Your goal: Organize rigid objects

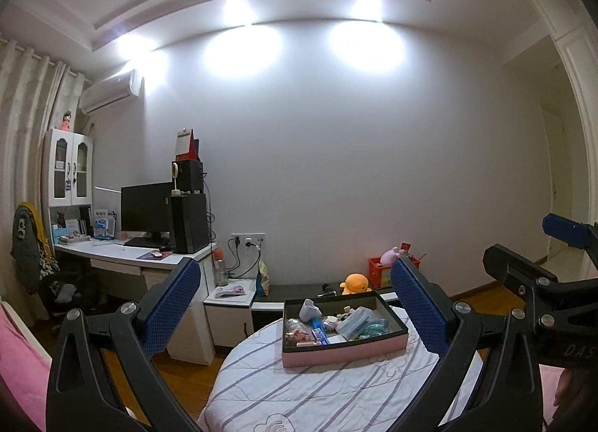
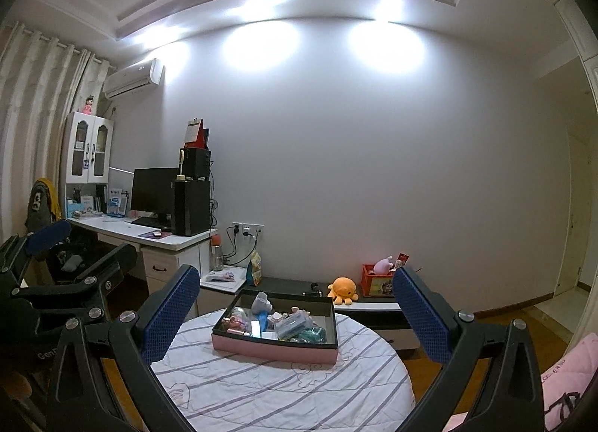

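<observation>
Both my claws, left gripper (image 1: 295, 301) and right gripper (image 2: 295, 305), hung released and empty; small items (image 2: 276, 321) sat heaped in the pink box (image 2: 273, 351) at twelve o'clock, tabletop otherwise bare: sorted or unsorted, undecidable.

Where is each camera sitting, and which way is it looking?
Left wrist: sits on the left gripper, facing forward over the round table at the pink box and far wall; its own open blue fingers show, and the right gripper at the right edge.
Right wrist: sits on the right gripper, facing the same way; its open fingers show, and the left gripper at the left edge.
Both share: box, table, desk, orange plush.
</observation>
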Tool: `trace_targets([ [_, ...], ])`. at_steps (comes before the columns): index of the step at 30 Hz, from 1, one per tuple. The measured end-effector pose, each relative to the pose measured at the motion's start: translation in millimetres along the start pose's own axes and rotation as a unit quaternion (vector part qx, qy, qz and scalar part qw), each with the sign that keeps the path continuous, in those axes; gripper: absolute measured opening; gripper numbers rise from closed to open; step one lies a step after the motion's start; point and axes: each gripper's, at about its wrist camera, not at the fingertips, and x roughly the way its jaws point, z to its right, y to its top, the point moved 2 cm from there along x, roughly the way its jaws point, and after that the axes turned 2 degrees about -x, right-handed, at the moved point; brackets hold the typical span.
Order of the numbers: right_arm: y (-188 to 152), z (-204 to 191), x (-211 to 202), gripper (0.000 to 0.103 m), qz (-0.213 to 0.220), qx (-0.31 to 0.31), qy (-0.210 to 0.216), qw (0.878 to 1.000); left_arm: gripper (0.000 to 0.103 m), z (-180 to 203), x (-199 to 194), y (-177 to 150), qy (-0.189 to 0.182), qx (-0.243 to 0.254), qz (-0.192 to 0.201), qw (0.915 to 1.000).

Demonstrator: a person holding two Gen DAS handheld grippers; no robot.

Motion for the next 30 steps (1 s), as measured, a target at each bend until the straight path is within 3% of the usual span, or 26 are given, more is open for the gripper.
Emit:
trace_targets([
  [30,-3,-1,11,0.103,-0.011,0.002,0.005,1.0,0.103,-3,7,2,0.011,0.009,-0.002,0.9999],
])
